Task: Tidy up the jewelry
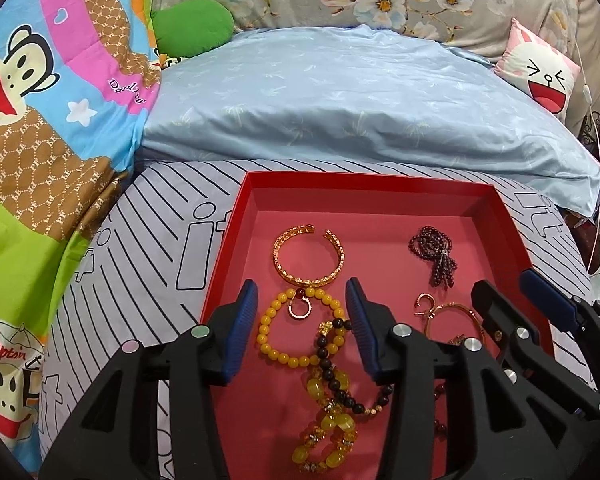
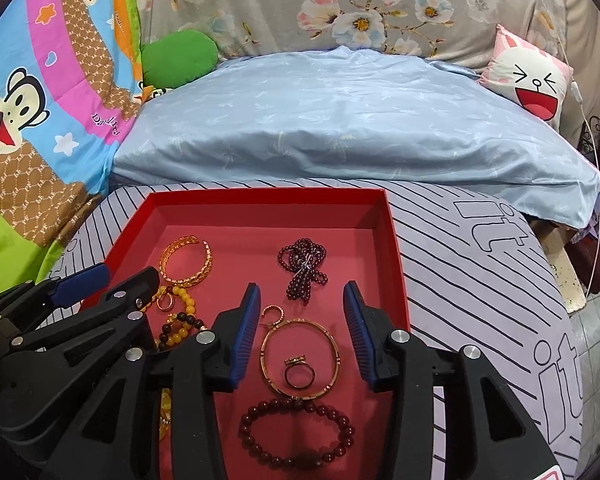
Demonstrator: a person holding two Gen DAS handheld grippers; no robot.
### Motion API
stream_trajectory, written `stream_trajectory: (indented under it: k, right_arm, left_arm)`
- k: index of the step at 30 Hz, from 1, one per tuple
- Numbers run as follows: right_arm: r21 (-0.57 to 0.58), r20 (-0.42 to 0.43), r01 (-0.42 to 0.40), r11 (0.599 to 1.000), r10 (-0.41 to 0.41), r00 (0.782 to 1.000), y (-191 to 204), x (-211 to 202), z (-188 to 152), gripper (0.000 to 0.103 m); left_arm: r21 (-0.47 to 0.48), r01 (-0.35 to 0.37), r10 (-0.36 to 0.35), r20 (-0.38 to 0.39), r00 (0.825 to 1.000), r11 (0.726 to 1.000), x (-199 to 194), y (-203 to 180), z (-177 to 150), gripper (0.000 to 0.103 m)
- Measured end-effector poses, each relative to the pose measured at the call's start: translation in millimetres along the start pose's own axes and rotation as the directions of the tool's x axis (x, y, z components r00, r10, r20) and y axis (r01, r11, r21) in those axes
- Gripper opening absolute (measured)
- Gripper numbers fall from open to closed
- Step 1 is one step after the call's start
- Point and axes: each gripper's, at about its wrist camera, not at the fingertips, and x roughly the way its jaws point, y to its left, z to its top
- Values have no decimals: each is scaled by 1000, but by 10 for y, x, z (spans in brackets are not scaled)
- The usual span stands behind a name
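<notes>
From your left wrist view, your left gripper [image 1: 302, 320] hangs with jaws released over the yellow bead bracelet [image 1: 300, 326] in the red tray [image 1: 236, 216]. A dark bead strand [image 1: 336, 364] crosses that bracelet, so I judge a pick could drag both.

From your right wrist view, your right gripper [image 2: 302, 320] is also spread and empty, above the thin gold bangle [image 2: 300, 356]. A small ring [image 2: 299, 372] lies inside the bangle, and the left gripper crowds the tray's near-left side.
</notes>
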Motion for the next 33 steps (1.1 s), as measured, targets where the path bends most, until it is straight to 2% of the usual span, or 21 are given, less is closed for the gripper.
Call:
stream_trajectory:
  k: [18,23,33]
  right_arm:
    - [9,14,10,1000,-10,1000,22,-608,-299,44]
    - [11,23,21,1000,-21,999,18,-799,-413,44]
    - [24,20,17,1000,-18,1000,-6,-1082,-697,45]
  left_arm:
    - [-2,4,-4,26,1000,1000,-565,1,-353,45]
    - [-3,-4,4,39,999,1000,-722,-1,-470,52]
    - [-3,-9,9,38,999,1000,-970,-28,-744,53]
